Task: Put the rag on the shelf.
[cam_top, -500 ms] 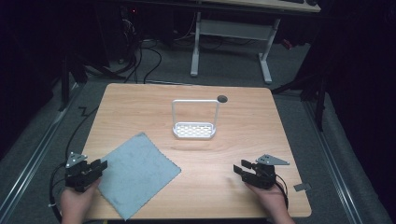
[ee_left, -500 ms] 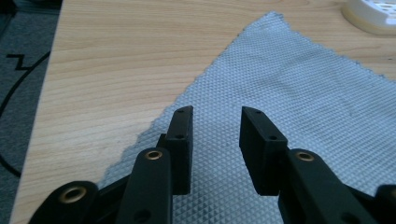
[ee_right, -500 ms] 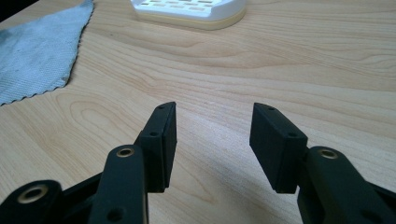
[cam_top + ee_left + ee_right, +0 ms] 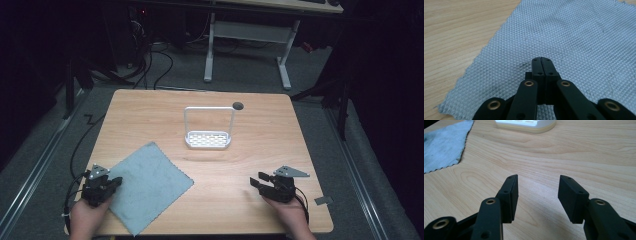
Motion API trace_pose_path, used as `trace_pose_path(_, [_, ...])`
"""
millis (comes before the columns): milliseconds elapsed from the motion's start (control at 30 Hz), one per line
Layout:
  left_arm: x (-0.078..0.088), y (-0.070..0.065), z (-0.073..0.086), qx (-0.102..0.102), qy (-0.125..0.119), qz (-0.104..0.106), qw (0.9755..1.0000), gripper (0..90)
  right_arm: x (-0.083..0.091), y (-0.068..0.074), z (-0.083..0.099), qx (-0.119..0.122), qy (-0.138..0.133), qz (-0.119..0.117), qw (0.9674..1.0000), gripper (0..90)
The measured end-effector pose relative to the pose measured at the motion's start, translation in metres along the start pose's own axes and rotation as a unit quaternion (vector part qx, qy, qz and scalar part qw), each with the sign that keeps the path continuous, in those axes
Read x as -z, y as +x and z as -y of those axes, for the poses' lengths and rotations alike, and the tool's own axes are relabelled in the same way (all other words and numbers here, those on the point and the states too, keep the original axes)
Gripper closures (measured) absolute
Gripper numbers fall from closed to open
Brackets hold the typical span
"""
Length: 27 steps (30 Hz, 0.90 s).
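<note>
Table (image 4: 280, 150) of pale wood takes up most of the high view, square-topped, with dark floor and cables around it and a small dark round hole (image 4: 238, 105) near its far edge.

Next in size is a grey cloth (image 4: 147, 186), lying flat on the near left part of the table, turned so one corner points toward the far side. Its weave is a fine raised diamond pattern, and its edges are cut in small zigzags.

A white rack (image 4: 208, 140) stands at the middle of the table, toward the far side, well apart from the cloth. It has a shallow perforated tray as its base and a tall thin rail arching over it. Nothing lies in the tray.

The left gripper (image 4: 116, 182), held in the person's left hand at the near left corner, rests over the near left edge of the cloth. In the left gripper view its jaws are pressed together, pad against pad, with no fold of cloth visibly between them; the cloth spreads flat beneath the tips.

The right gripper (image 4: 255, 181), held in the right hand at the near right, points left across bare wood, well apart from cloth and rack. Its jaws stand apart with nothing between them.
</note>
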State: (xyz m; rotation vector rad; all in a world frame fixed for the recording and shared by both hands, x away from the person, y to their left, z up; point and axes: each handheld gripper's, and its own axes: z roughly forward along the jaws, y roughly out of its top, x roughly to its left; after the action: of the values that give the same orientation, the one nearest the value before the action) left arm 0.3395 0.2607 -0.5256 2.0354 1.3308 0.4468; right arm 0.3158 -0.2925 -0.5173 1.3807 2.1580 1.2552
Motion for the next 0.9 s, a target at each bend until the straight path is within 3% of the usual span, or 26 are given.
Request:
trace_pose_path(167, [-0.003,-0.01,-0.001,-0.012,-0.001,0.023,0.9997,90.0,0.0,0.001,0.001,0.002,0.004,-0.001,1.0,51.0])
trace_pose_path(267, [-0.004,-0.028,-0.002,-0.036,0.006,0.05,0.9981,89.9,-0.001,0.0,0.001,0.005,0.004,-0.001,1.0,51.0])
trace_pose_path(300, [-0.004,-0.028,-0.002,-0.036,0.006,0.05,0.9981,89.7,-0.001,0.0,0.001,0.005,0.004,-0.001,1.0,51.0])
trace_pose_path(433, [-0.007,-0.054,-0.004,-0.067,0.012,0.084,0.9942,89.2,-0.001,0.0,0.002,0.004,0.004,-0.001,1.0,50.9])
trace_pose_path(467, [-0.008,-0.065,-0.005,-0.085,0.016,0.094,0.9918,88.5,-0.001,0.0,0.002,0.003,0.005,-0.002,1.0,50.8])
trace_pose_path(500, [-0.008,-0.065,-0.005,-0.085,0.016,0.094,0.9918,88.2,-0.002,0.0,0.002,0.003,0.005,-0.002,1.0,50.7])
trace_pose_path(633, [-0.013,-0.09,-0.009,-0.116,0.019,0.117,0.9861,87.1,-0.003,0.0,0.003,0.003,0.006,-0.003,1.0,50.6])
trace_pose_path(700, [-0.017,-0.106,-0.01,-0.124,0.016,0.139,0.9823,86.9,-0.003,0.001,0.003,0.003,0.007,-0.003,1.0,50.6])
trace_pose_path(733, [-0.017,-0.106,-0.01,-0.124,0.016,0.139,0.9823,86.6,-0.004,0.001,0.003,0.005,0.007,-0.004,1.0,50.6])
trace_pose_path(833, [-0.019,-0.117,-0.012,-0.14,0.019,0.156,0.9776,85.0,-0.005,0.002,0.003,0.004,0.009,-0.003,0.9999,50.5])
trace_pose_path(867, [-0.019,-0.119,-0.013,-0.145,0.017,0.155,0.9772,81.6,-0.005,0.003,0.002,0.007,0.01,-0.006,0.9999,50.6])
trace_pose_path(900, [-0.019,-0.117,-0.013,-0.144,0.012,0.147,0.9785,79.5,-0.006,0.004,0.002,0.009,0.009,-0.007,0.9999,51.2])
